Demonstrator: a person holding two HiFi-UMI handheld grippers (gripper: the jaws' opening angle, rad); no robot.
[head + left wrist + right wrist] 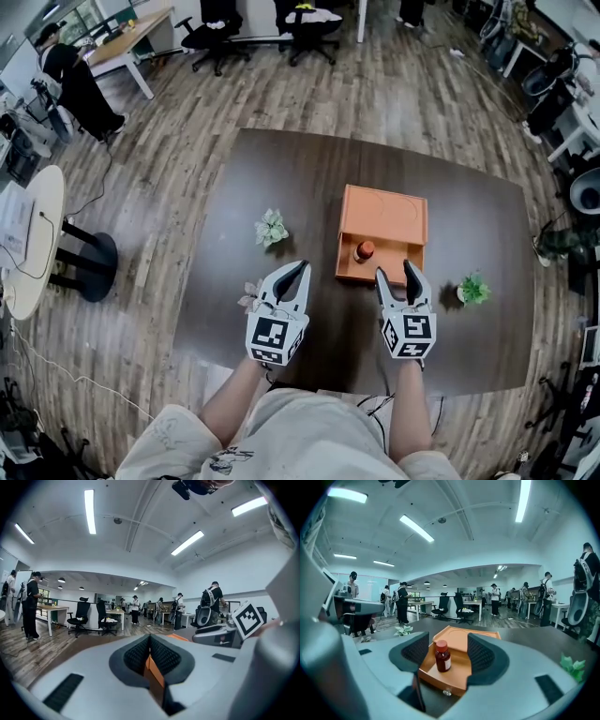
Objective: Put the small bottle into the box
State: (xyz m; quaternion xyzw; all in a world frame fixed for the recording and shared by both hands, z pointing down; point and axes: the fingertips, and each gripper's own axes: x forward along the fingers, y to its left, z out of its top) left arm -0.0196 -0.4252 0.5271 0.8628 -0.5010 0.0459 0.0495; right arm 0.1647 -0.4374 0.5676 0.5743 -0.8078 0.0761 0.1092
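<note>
The orange box [384, 211] lies open on the dark table [469, 216], and the small brown bottle [364, 250] with a red cap stands upright in its near compartment. My right gripper [396, 274] hovers just in front of the box, open. In the right gripper view the bottle [442, 657] stands in the box [461, 674] beyond the right gripper [449, 652], clear of both pads. My left gripper [300, 270] is to the left of the box, shut with nothing in it. In the left gripper view the left gripper [150, 654] has its pads together.
A small potted plant [272, 228] stands left of the box, another [473, 289] to the right of my right gripper, and a third [250, 298] beside my left gripper. The table's near edge is just below the grippers. Desks, office chairs and people stand farther off.
</note>
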